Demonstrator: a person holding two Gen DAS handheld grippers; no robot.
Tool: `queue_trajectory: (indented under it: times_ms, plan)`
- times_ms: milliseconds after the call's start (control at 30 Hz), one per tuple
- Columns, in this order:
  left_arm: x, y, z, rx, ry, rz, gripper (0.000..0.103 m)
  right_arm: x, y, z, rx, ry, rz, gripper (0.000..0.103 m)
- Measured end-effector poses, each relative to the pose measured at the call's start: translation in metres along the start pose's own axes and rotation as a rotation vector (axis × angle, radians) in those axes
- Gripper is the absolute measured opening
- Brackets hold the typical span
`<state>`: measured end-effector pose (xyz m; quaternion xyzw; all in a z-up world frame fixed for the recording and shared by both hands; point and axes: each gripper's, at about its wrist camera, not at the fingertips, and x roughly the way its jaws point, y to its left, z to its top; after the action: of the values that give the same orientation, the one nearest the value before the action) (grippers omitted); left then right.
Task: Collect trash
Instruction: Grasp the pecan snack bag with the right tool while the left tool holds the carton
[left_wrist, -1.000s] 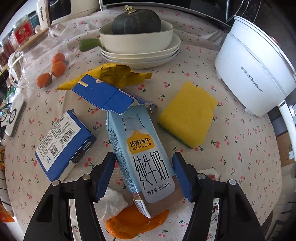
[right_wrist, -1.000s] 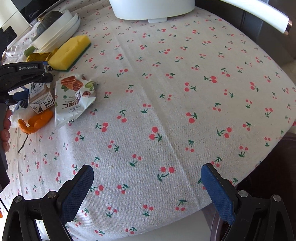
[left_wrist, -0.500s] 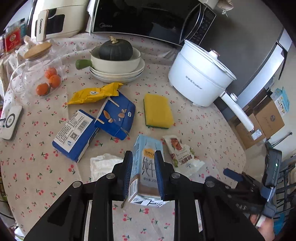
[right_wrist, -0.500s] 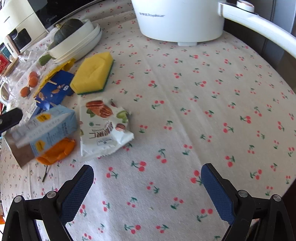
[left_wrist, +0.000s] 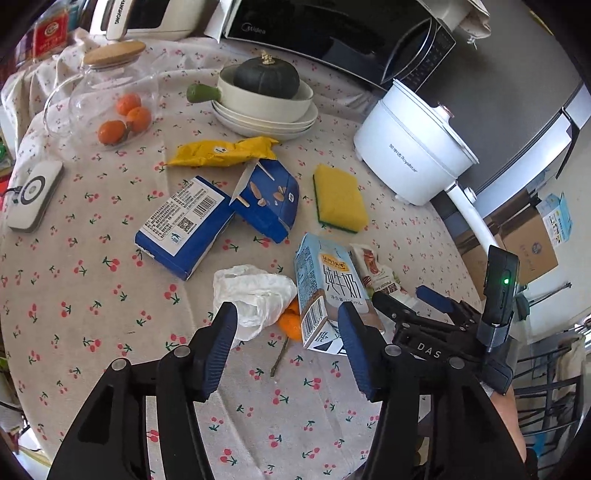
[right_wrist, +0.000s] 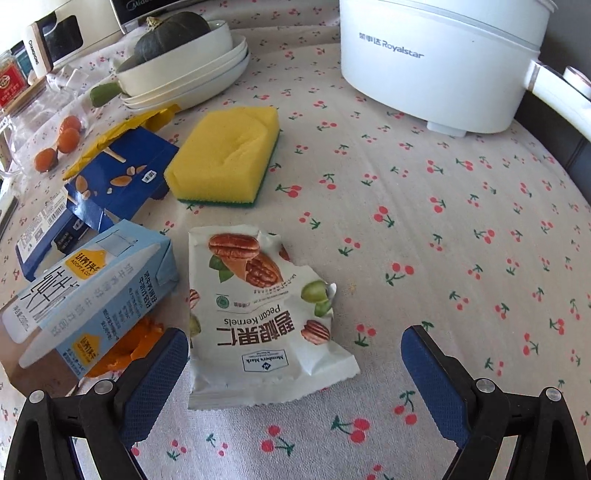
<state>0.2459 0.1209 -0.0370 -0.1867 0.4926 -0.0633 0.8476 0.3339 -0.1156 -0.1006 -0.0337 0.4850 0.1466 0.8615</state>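
A pale blue milk carton (left_wrist: 328, 291) lies tilted on an orange peel (left_wrist: 290, 326), just past my left gripper (left_wrist: 286, 325). The left jaws are opening and the pads do not touch the carton. Beside it sit a crumpled white bag (left_wrist: 255, 291), two blue boxes (left_wrist: 184, 225) and a yellow wrapper (left_wrist: 221, 151). In the right wrist view a torn white pecan packet (right_wrist: 258, 314) lies flat between the fingers of my right gripper (right_wrist: 295, 350). Its jaws stand wide, closing slightly, with the pads clear of the packet. The milk carton (right_wrist: 92, 291) is to its left.
A yellow sponge (left_wrist: 340, 199) lies mid-table. A white electric pot (left_wrist: 413, 155) stands at the right, with a squash in stacked dishes (left_wrist: 266, 107) behind. A glass jar (left_wrist: 107, 107) of oranges is far left. The table edge runs close behind my right gripper (left_wrist: 406, 299).
My left gripper clamped the milk carton, lifted it, then let it go onto the orange peel and pulled back. My right gripper moved left until the pecan packet lay between its fingers.
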Motion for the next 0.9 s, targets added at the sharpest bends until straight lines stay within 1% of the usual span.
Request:
queue_trajectory:
  times_ms: [33,67,100,133,200,300,367,400,467,500,533,600,667,700,733,767,833,900]
  plan:
    - [-0.001,0.000,0.000,0.001,-0.002,-0.004,0.063,0.002,0.002,0.000,-0.013,0.005,0.012,0.079]
    - [-0.001,-0.002,0.001,0.006,-0.004,-0.009,0.065,0.004,0.003,-0.001,-0.024,0.014,0.023,0.070]
    - [-0.001,-0.004,0.001,0.015,-0.005,-0.013,0.067,0.003,0.004,-0.003,-0.028,0.017,0.035,0.058]
    - [-0.001,-0.007,0.002,0.027,-0.003,-0.017,0.071,0.002,0.004,-0.004,-0.035,0.025,0.030,0.048]
    - [0.001,-0.015,0.002,0.048,0.000,-0.027,0.072,-0.003,0.000,-0.006,-0.039,0.026,0.017,0.038]
    - [0.010,-0.029,0.006,0.084,0.009,-0.029,0.073,-0.014,-0.013,-0.010,-0.003,0.027,0.041,0.035]
    - [0.021,-0.040,0.009,0.124,0.023,-0.015,0.073,-0.022,-0.022,-0.013,0.017,0.033,0.058,0.035]
    - [0.027,-0.045,0.009,0.145,0.031,-0.005,0.073,-0.025,-0.026,-0.014,0.021,0.039,0.065,0.035]
    - [0.040,-0.053,0.011,0.177,0.056,0.013,0.073,-0.032,-0.034,-0.016,0.033,0.044,0.085,0.040]
    - [0.047,-0.056,0.011,0.189,0.072,0.015,0.073,-0.036,-0.038,-0.017,0.039,0.038,0.087,0.053]
    - [0.054,-0.059,0.010,0.198,0.089,0.016,0.073,-0.039,-0.041,-0.018,0.042,0.026,0.078,0.072]
    - [0.067,-0.065,0.009,0.214,0.118,0.023,0.073,-0.046,-0.046,-0.017,0.042,-0.004,0.059,0.089]
    - [0.077,-0.069,0.007,0.230,0.133,0.041,0.071,-0.048,-0.049,-0.016,0.038,-0.010,0.060,0.090]
    - [0.080,-0.070,0.006,0.236,0.135,0.051,0.068,-0.047,-0.050,-0.016,0.035,-0.008,0.060,0.090]
    - [0.083,-0.071,0.003,0.251,0.147,0.062,0.062,-0.047,-0.049,-0.016,0.028,-0.007,0.058,0.091]
    - [0.086,-0.072,0.001,0.274,0.154,0.077,0.062,-0.046,-0.048,-0.016,0.015,-0.005,0.052,0.091]
    - [0.084,-0.074,-0.003,0.306,0.137,0.094,0.061,-0.045,-0.044,-0.017,-0.021,0.000,0.037,0.092]
    - [0.077,-0.069,-0.004,0.280,0.122,0.093,0.059,-0.045,-0.040,-0.017,-0.063,0.001,0.024,0.093]
